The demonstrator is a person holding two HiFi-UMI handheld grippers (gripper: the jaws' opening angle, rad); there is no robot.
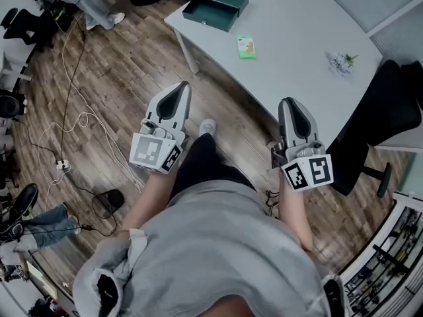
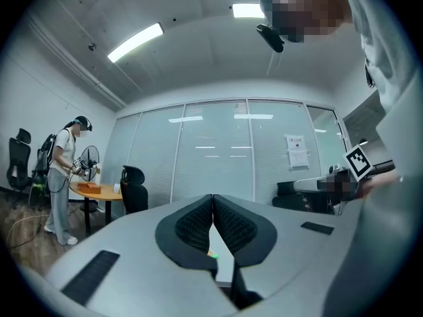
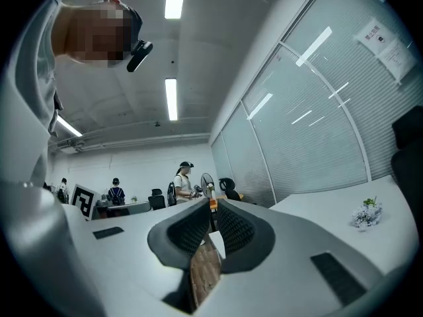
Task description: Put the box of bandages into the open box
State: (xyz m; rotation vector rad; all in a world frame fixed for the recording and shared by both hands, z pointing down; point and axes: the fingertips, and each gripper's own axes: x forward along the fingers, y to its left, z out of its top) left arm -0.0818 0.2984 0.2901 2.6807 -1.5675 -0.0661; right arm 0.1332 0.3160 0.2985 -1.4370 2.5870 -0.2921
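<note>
A small green box of bandages (image 1: 246,47) lies flat on the white table (image 1: 297,51). The open dark green box (image 1: 216,5) stands at the table's far left corner, lid off, a little beyond the bandages. Both grippers are held low in front of the person's body, over the wooden floor and short of the table. My left gripper (image 1: 177,92) (image 2: 213,200) is shut, with its pads touching and nothing in them. My right gripper (image 1: 291,105) (image 3: 213,207) is shut down to a thin slit and holds nothing.
A small bunch of white flowers (image 1: 342,62) lies at the table's right. A black office chair (image 1: 390,111) stands at the right, past the right gripper. Cables (image 1: 73,124) trail over the floor at the left. Another person (image 2: 63,177) stands by an orange table.
</note>
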